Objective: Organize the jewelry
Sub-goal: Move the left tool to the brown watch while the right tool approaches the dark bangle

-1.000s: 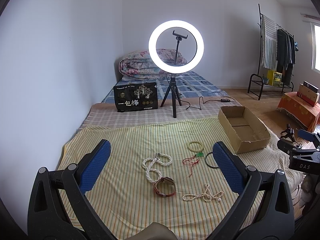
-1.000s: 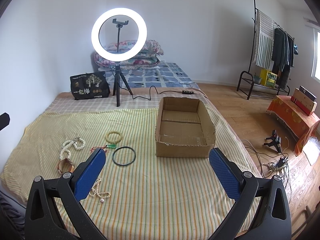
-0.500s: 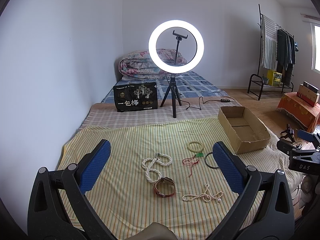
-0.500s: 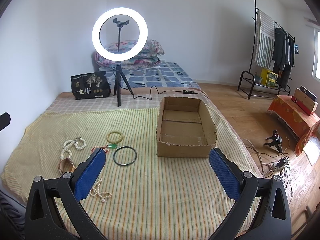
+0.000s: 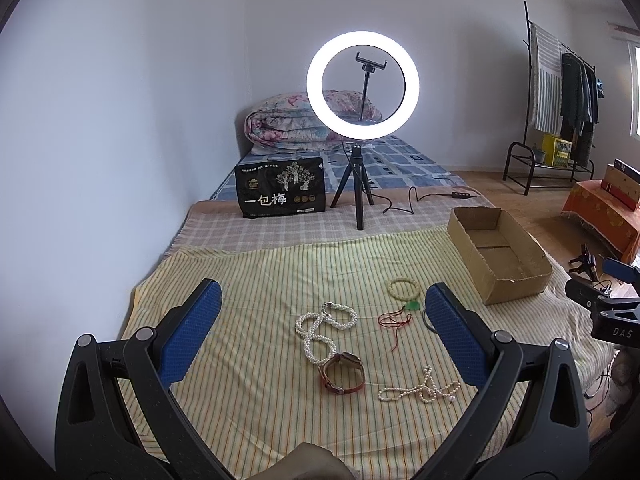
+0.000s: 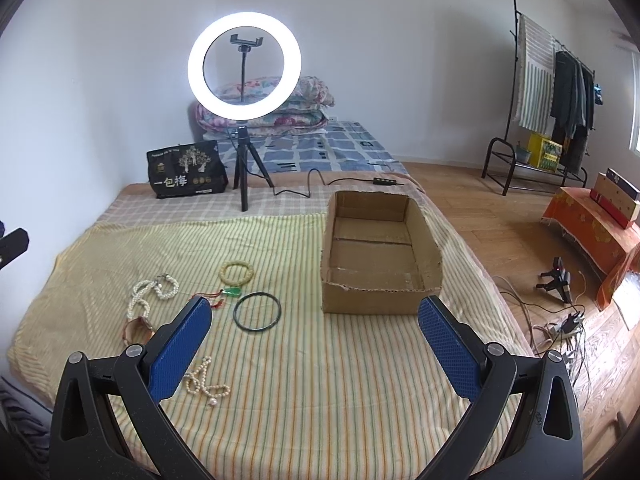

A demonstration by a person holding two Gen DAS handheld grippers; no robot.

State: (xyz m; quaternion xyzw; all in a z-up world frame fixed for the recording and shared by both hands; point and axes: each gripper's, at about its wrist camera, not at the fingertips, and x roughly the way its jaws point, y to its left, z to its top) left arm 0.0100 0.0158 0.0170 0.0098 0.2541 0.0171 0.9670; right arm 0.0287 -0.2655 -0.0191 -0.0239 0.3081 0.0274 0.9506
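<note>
Jewelry lies on a striped yellow cloth [image 5: 260, 280]: a long pearl necklace [image 5: 320, 330], a brown leather watch [image 5: 342, 372], a small pearl strand [image 5: 420, 392], a red cord with a green pendant [image 5: 400, 314], a yellow bead bracelet [image 5: 403, 286] and a dark bangle [image 6: 257, 312]. An open, empty cardboard box [image 6: 380, 256] stands to their right. My left gripper [image 5: 320, 304] is open and empty, hovering above the jewelry. My right gripper [image 6: 316, 312] is open and empty, above the cloth in front of the box.
A lit ring light on a tripod [image 5: 362, 128] and a black printed bag [image 5: 280, 192] stand behind the cloth. Folded quilts [image 5: 296, 124] lie by the wall. A clothes rack [image 6: 552, 92] and cables on the wooden floor [image 6: 560, 320] are at the right.
The right gripper has shifted slightly, so the box and jewelry sit a little further right in its view. The left gripper has not visibly moved.
</note>
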